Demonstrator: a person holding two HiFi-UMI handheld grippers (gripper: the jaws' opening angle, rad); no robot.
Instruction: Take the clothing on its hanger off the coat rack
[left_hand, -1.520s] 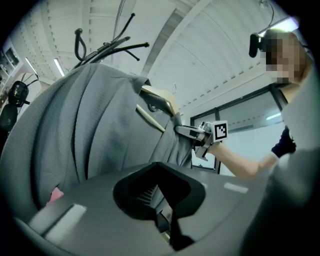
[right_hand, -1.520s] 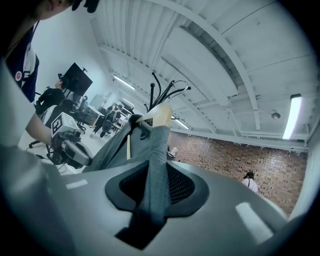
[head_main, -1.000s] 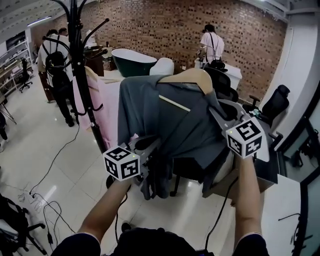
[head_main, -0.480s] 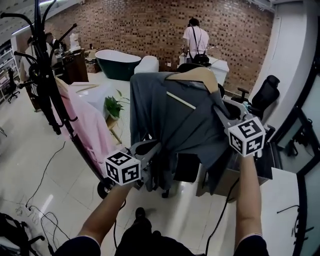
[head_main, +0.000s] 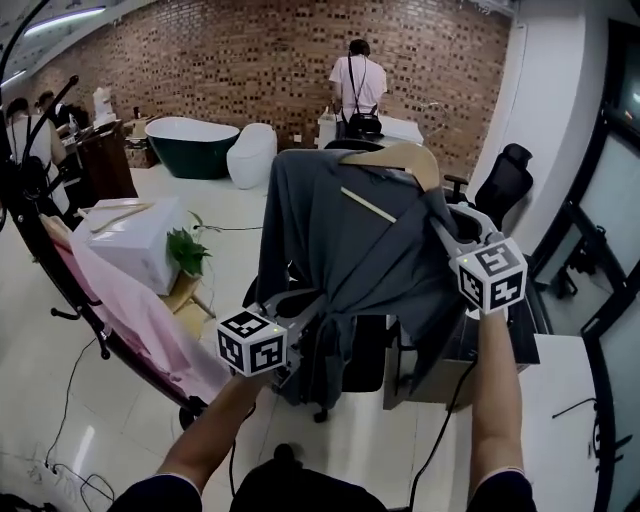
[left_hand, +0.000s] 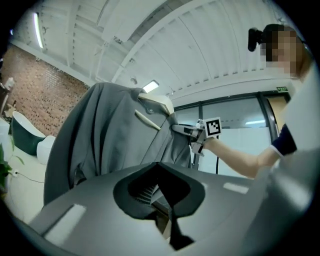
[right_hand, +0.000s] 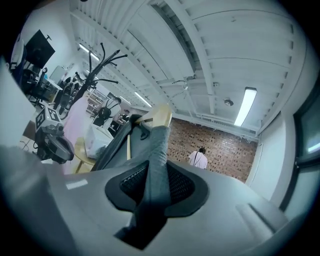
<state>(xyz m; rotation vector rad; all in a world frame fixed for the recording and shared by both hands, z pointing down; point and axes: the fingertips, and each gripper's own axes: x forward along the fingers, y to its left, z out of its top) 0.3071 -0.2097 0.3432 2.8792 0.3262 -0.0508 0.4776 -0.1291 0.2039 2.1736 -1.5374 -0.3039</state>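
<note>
As the grey garment (head_main: 335, 235) hangs between both tools, nearest entry: left gripper (head_main: 308, 303), low, jaws closed on a dark fold at the garment's lower edge, though how much cloth they hold is hard to make out; right gripper (head_main: 442, 222), higher and nearer the wooden hanger (head_main: 400, 157), jaws clamped on a grey strip of cloth draped over the hanger's end; the hanger's long axis runs crosswise, up and left from the right gripper; its hook is not clear in the head view; coat rack (right_hand: 92, 75) well apart to the left, partly cut off, bearing a pink garment (head_main: 120, 300); beyond, a person (head_main: 355, 85).
</note>
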